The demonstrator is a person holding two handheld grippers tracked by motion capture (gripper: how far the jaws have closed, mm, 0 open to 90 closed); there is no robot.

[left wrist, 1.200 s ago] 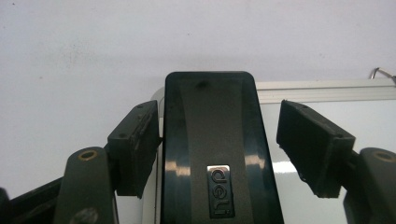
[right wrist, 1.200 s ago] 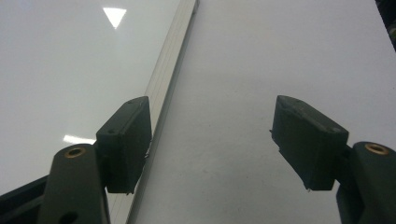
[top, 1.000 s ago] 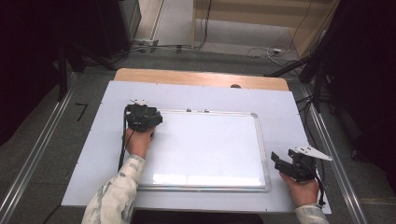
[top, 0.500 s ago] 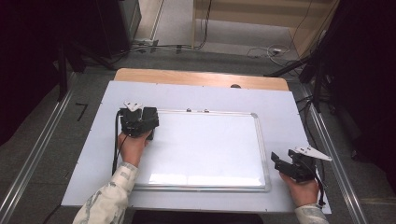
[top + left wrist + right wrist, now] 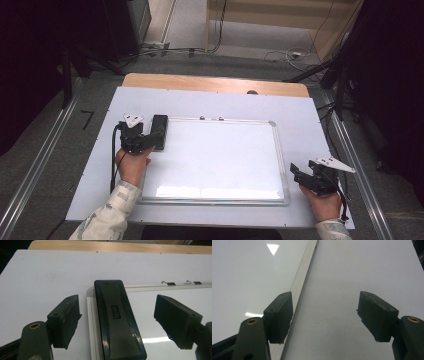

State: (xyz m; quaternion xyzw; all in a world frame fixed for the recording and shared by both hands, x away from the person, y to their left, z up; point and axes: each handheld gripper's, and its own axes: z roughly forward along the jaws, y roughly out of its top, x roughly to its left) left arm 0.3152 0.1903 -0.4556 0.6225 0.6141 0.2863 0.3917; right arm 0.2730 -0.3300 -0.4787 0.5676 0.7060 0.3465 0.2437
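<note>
While the person's forearms entered from the near edge of the high view, the right tongs (image 5: 300, 175) sat closest, held low over the white-covered bench (image 5: 300, 107) just beside the right edge of the rectangular whiteboard with a silver metal frame (image 5: 220, 160). Its jaws stood wide apart with nothing between them; in the right gripper view they straddled bare bench surface, with the frame edge running past one jaw. Farther up and to the left, the left tongs (image 5: 150, 137) hovered at the board's far left corner, jaws also spread apart and gripping nothing. Between those jaws, but touching neither, lay a black oblong plastic whiteboard eraser (image 5: 116, 317), resting flat along the board's left frame edge. Beyond the board, a strip of bare wooden bench top (image 5: 210, 82) showed at the far side.
</note>
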